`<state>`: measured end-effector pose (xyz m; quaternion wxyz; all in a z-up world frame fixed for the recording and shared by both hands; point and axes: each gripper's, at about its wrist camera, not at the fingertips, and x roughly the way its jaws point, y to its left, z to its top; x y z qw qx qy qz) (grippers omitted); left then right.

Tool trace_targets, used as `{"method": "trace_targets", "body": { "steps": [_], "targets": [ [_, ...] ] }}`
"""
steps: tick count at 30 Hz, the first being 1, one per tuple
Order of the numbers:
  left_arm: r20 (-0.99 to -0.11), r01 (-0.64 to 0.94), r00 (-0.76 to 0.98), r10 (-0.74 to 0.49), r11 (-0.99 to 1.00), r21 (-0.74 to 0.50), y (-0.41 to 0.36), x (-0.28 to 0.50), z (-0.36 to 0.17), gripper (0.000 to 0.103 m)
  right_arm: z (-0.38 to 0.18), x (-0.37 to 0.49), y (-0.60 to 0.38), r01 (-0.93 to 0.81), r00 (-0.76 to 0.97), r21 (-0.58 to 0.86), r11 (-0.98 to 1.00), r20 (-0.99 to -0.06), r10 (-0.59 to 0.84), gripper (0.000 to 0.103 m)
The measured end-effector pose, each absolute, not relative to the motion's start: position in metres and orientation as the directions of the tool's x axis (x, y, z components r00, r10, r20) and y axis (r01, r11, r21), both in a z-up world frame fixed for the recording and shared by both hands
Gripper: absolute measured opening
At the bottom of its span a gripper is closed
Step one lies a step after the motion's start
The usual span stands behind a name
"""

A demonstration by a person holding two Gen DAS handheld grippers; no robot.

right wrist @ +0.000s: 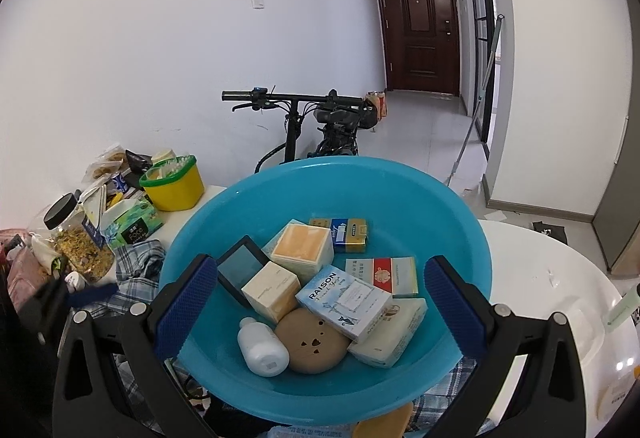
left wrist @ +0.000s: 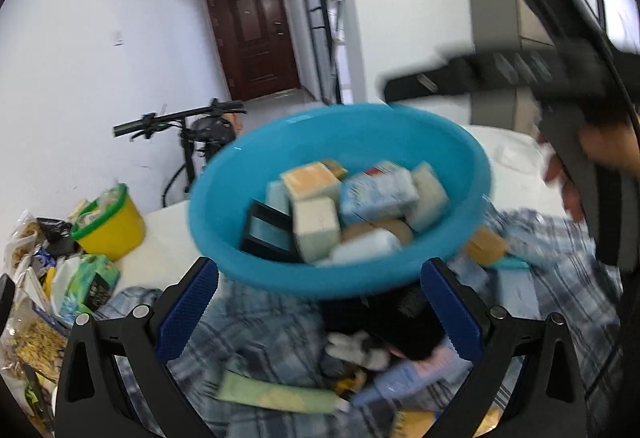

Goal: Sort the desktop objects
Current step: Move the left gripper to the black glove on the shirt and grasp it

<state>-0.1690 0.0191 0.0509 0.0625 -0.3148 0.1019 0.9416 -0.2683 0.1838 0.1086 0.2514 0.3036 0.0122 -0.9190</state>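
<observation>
Above bench (right wrist: 560, 278), blue basin (right wrist: 460, 213) part-filled with boxes; clutter left unsorted beneath; left claw (left wrist: 320, 302) and right claw (right wrist: 320, 302) wide open, nothing gripped.

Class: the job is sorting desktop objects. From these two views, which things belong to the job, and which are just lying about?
Part of the job:
blue basin
RAISON box
white bottle
round wooden disc
checked cloth

Lying about:
bicycle
brown door
yellow tub
jar with a black lid

Blue basin (left wrist: 340, 141) full of boxes, tilted above plaid cloth (left wrist: 256, 334); view blurred.
</observation>
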Motion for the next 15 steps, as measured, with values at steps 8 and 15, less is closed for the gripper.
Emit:
{"method": "trace_targets", "body": {
  "steps": [8,15],
  "targets": [
    [-0.633,-0.244,-0.771,0.071,-0.951,0.191,0.054,-0.162,0.017,0.103,0.108,-0.272,0.191,0.460,-0.686,0.150,-0.875,-0.566,-0.457,0.103],
    [-0.681,-0.261,-0.723,0.115,-0.958,0.115,0.051,-0.172,-0.009,0.103,0.100,-0.276,0.188,0.459,-0.669,0.166,-0.873,-0.582,-0.463,0.103]
  ]
}}
